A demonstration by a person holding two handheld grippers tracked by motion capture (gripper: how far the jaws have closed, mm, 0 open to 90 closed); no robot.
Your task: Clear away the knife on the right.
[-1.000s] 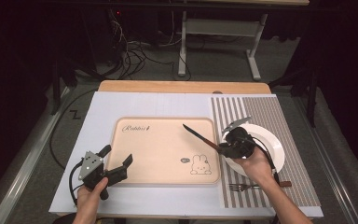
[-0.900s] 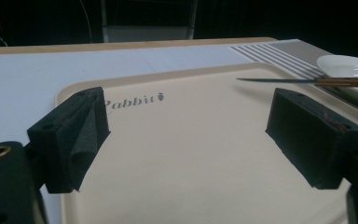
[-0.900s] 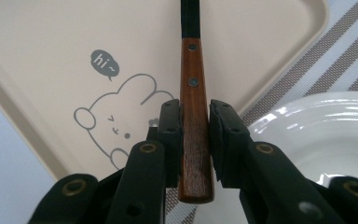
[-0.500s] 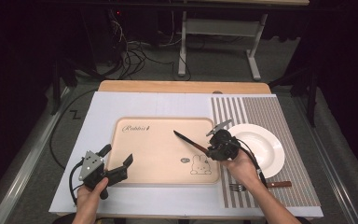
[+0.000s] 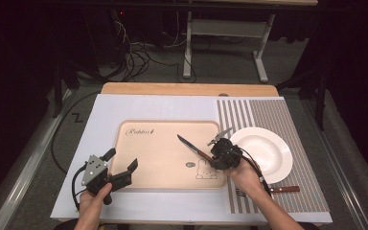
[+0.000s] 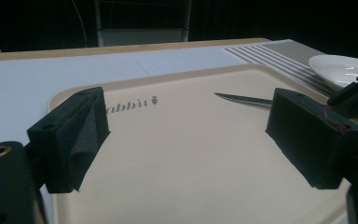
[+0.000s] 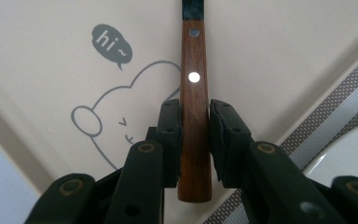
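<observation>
A knife [image 5: 191,145] with a dark blade and a riveted wooden handle [image 7: 195,112] is clamped by its handle in my right gripper [image 5: 212,155]. It hangs over the right part of the beige tray [image 5: 163,158], above the printed rabbit, with the blade pointing up-left. My left gripper [image 5: 121,160] stands open at the tray's front left corner, nothing between its jaws. In the left gripper view the wide-apart left gripper [image 6: 191,135] frames the tray [image 6: 168,144], with the knife blade [image 6: 242,99] beyond.
A white plate [image 5: 263,148] sits on the striped placemat [image 5: 273,115] right of the tray. A fork with a brown handle [image 5: 283,189] lies on the mat by the front edge. A white board covers the table under the tray.
My right gripper carried the knife leftward and a little lower, from above the plate's edge to above the tray's rabbit print. The left gripper stayed put.
</observation>
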